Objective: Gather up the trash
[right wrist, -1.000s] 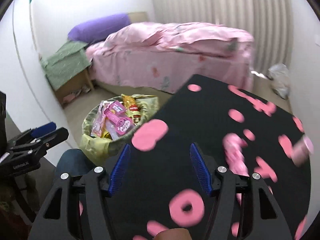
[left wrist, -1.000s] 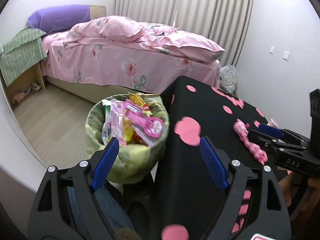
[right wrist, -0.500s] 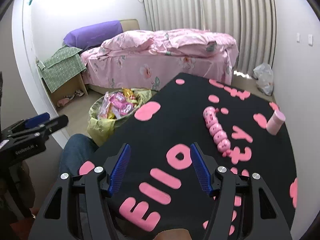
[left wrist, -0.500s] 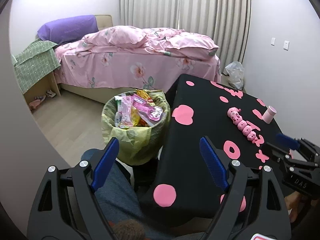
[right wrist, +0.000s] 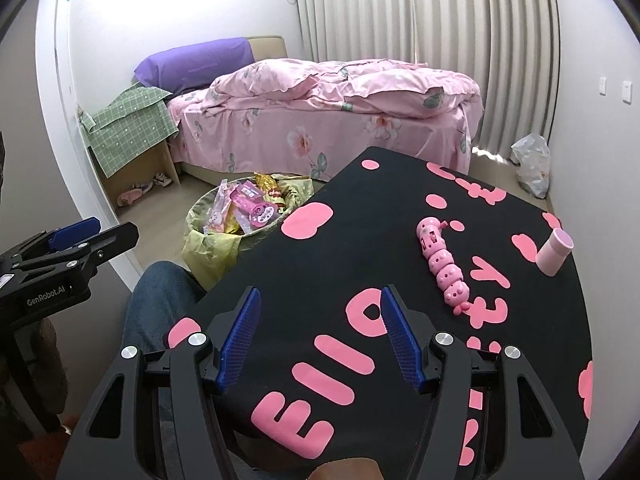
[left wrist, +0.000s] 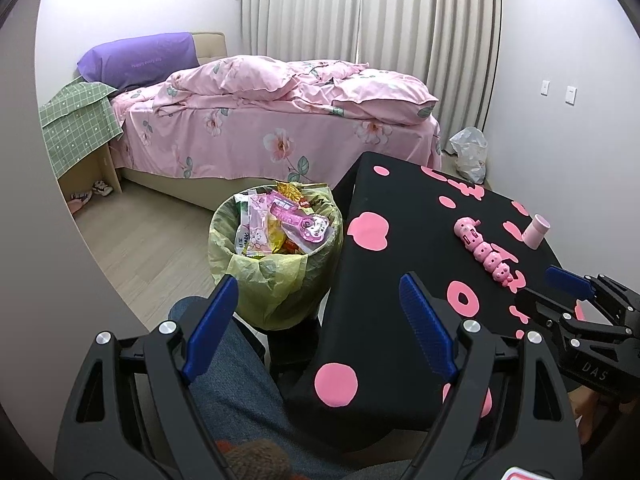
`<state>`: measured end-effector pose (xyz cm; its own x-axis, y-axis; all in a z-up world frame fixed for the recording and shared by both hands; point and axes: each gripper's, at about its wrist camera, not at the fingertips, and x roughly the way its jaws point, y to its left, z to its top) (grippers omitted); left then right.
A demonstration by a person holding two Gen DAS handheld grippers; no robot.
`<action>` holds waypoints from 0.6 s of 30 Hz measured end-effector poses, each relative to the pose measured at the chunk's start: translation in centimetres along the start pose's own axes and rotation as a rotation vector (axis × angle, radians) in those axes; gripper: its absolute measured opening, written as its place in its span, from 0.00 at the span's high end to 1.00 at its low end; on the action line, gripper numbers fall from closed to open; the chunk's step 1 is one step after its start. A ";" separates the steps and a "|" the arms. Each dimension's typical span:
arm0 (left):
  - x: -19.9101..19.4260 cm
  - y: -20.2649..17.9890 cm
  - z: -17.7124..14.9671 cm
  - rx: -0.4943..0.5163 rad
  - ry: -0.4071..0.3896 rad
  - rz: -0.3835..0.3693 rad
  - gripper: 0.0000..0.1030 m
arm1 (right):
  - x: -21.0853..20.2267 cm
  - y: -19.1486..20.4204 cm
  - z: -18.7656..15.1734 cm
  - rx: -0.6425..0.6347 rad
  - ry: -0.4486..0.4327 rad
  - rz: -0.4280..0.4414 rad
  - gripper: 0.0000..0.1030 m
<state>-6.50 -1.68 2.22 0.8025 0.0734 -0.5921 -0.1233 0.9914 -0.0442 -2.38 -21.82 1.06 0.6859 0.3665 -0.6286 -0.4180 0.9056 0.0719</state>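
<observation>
Already most of the job looks done, as far as we can judge: the bin (left wrist: 276, 256), lined with a yellow-green bag, stands on the floor just beside the bench (left wrist: 400, 240) and is heaped to the rim with wrappers (left wrist: 288, 224), pink packets and a gold one among them. On the black, pink-lettered bench we see no loose wrappers; what lies there is a pink caterpillar toy (right wrist: 442, 264) and, near it by the far right edge, a small pink cup (right wrist: 554, 252). Whether those two count as trash we cannot tell, so either the collecting is finished or these are the last pieces.

Our left gripper (left wrist: 320, 328) hangs between the bin and the bench edge, above a knee in jeans, its blue fingers (left wrist: 210, 324) spread wide with nothing between them. Our right gripper (right wrist: 320, 336) hovers over the near part of the bench, fingers (right wrist: 240, 336) likewise wide apart, empty and clear of the cloth. Neither touches anything.
</observation>
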 end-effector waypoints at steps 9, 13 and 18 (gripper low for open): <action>-0.2 0.0 0.0 0.006 0.000 -0.002 0.24 | 0.0 0.2 0.0 0.001 0.002 0.003 0.43; -0.2 0.0 -0.1 0.007 0.000 -0.004 0.24 | 0.0 0.2 0.0 0.001 0.003 0.004 0.43; -0.2 -0.1 -0.1 0.008 0.001 -0.005 0.24 | 0.1 0.2 0.0 0.001 0.003 0.004 0.43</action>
<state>-6.66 -1.80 2.23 0.8024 0.0683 -0.5929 -0.1146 0.9926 -0.0406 -2.43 -21.63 1.03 0.6823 0.3699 -0.6306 -0.4202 0.9043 0.0757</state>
